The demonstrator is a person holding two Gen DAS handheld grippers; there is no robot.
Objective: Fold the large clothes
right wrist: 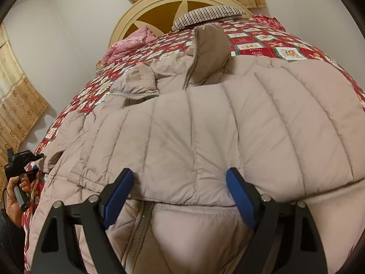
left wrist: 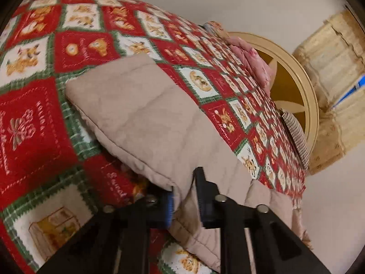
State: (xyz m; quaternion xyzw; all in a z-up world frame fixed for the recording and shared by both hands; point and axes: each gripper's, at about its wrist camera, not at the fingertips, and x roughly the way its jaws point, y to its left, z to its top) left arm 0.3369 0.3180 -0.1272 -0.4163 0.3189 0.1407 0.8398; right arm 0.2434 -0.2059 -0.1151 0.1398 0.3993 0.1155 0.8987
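Note:
A beige quilted puffer jacket (right wrist: 205, 125) lies spread on the bed, its collar (right wrist: 212, 52) toward the headboard and one front panel folded across the body. My right gripper (right wrist: 180, 196) hovers open over the jacket's near hem, its blue pads wide apart and pressing on nothing. In the left wrist view a sleeve or side part of the jacket (left wrist: 141, 114) stretches away over the quilt. My left gripper (left wrist: 184, 203) is shut on the jacket's near edge, with beige fabric pinched between its fingers. A hand (right wrist: 16, 191) holds that gripper's handle at the bed's left side.
A red, green and white patchwork quilt (left wrist: 45, 114) covers the bed. Pink folded bedding (right wrist: 127, 43) and a striped pillow (right wrist: 205, 16) lie by the round cream headboard (right wrist: 146, 11). Gold curtains (right wrist: 18, 105) hang on the left wall.

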